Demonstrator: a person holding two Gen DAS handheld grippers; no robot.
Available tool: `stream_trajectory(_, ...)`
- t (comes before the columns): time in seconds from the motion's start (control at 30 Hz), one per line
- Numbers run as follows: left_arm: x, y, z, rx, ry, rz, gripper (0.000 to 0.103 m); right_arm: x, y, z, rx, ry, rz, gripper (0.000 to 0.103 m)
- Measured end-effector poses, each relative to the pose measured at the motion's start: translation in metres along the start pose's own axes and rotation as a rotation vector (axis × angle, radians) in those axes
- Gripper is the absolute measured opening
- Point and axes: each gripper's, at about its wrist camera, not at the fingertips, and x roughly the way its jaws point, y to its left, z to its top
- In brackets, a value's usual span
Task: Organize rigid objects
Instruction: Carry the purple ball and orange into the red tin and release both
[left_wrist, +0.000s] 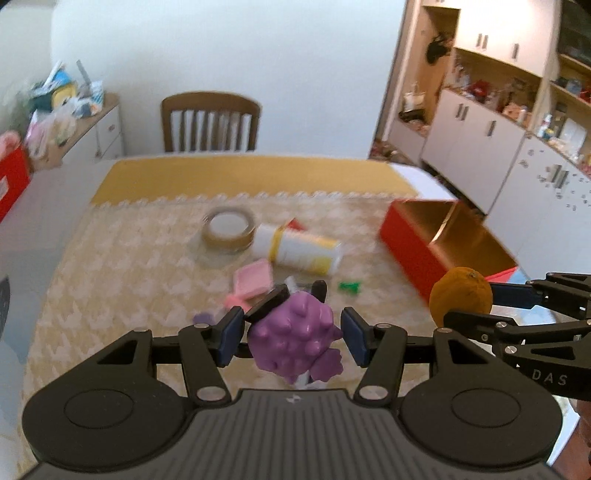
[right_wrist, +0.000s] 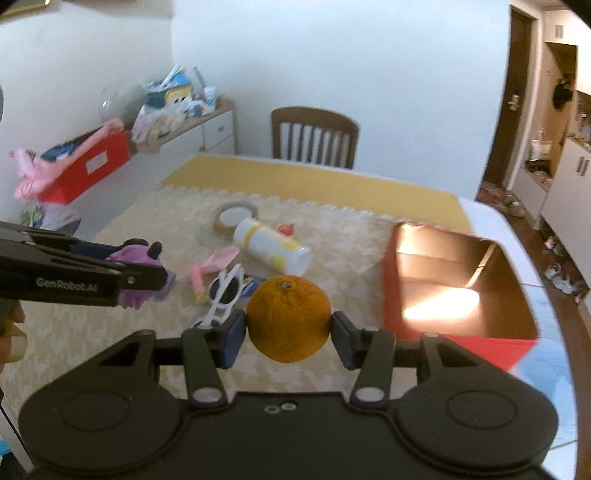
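Note:
My left gripper (left_wrist: 292, 339) is shut on a purple knobbly toy (left_wrist: 291, 341) and holds it above the table; it shows at the left of the right wrist view (right_wrist: 138, 275). My right gripper (right_wrist: 289, 330) is shut on an orange (right_wrist: 288, 319), also above the table, left of the open red box (right_wrist: 454, 284). In the left wrist view the orange (left_wrist: 460, 300) and right gripper (left_wrist: 467, 301) sit at the right, in front of the red box (left_wrist: 406, 236).
On the patterned tablecloth (right_wrist: 332, 236) lie a tape roll (right_wrist: 234, 216), a white and yellow bottle (right_wrist: 271, 245), a pink item (right_wrist: 212, 264), white sunglasses (right_wrist: 223, 291) and a small green piece (left_wrist: 349, 286). A wooden chair (right_wrist: 314, 134) stands at the far side.

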Motion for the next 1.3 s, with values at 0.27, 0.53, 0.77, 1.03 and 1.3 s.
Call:
stream_trajectory(0.27, -0.008, -0.042, 0.042, 0.08, -0.074, -0.087, 0.057, -0.021, -0.044, 0.017, 0.025, -0.065, -0.072, 0.049)
stream_trajectory(0.53, 0.036, -0.105, 0.079, 0.146, -0.065, -0.143, 0.057, -0.015, -0.104, 0.021, 0.029, -0.077, -0.102, 0.049)
stream_trajectory(0.77, 0.098, -0.158, 0.096, 0.142, 0.017, -0.155, 0.057, 0.012, -0.158, 0.024, 0.003, -0.038, -0.091, 0.049)
stream_trajectory(1.03, 0.174, -0.188, 0.114, 0.136, 0.109, -0.1, 0.057, 0.065, -0.192, 0.028, -0.09, 0.029, -0.039, 0.049)
stream_trajectory(1.3, 0.234, -0.204, 0.123, 0.116, 0.188, -0.038, 0.057, 0.102, -0.21, 0.026, -0.14, 0.09, -0.003, 0.049)
